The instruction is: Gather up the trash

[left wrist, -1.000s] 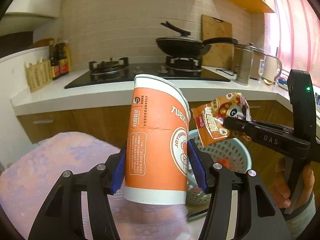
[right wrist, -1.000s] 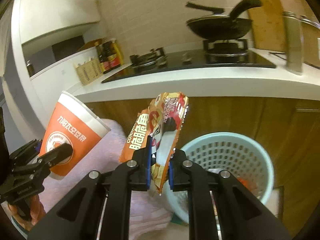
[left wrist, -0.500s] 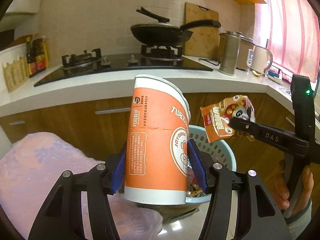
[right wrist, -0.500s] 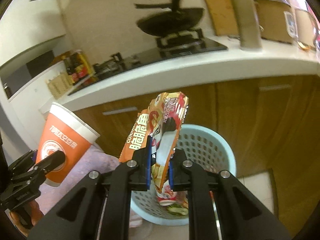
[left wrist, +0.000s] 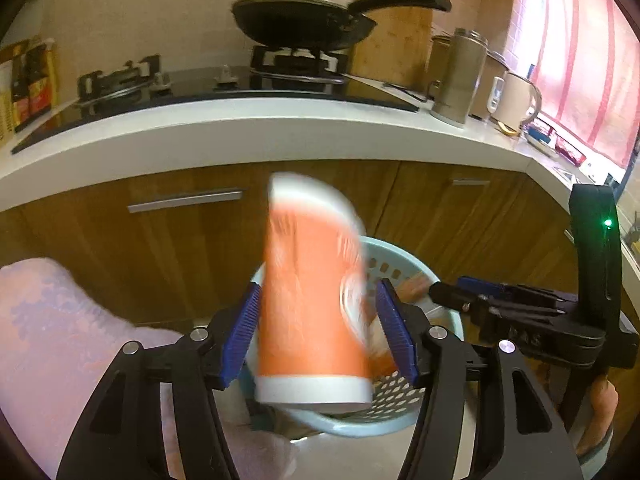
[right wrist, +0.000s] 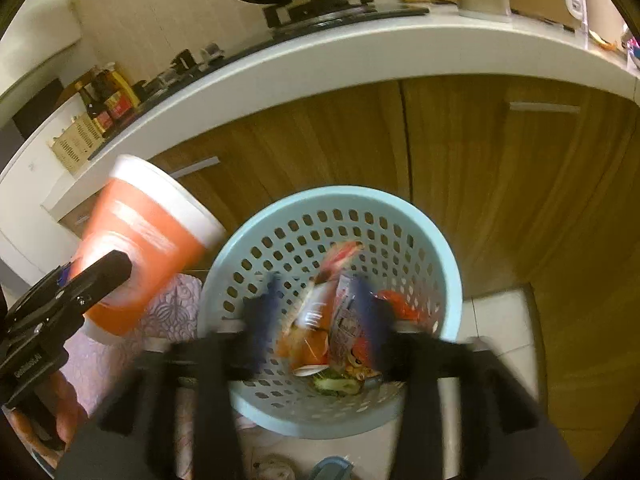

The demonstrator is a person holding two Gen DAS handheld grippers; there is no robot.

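Observation:
A tall orange and white paper cup stands blurred between the blue pads of my left gripper. Its jaws are opening, a gap shows at the right pad, and the cup is slipping above the light blue perforated basket. In the right wrist view the cup hangs left of the basket. My right gripper is over the basket with its jaws opening. The orange snack packet is loose between them, dropping onto the trash inside.
Wooden cabinet doors and a white counter edge stand right behind the basket. A pink patterned cloth lies to the left. A black pan sits on the hob, and a steel flask stands on the counter.
Both grippers came down over the basket. The right jaws opened and let go of the snack packet. The cup, sharp and held before, now blurs and slips between the widening left pads.

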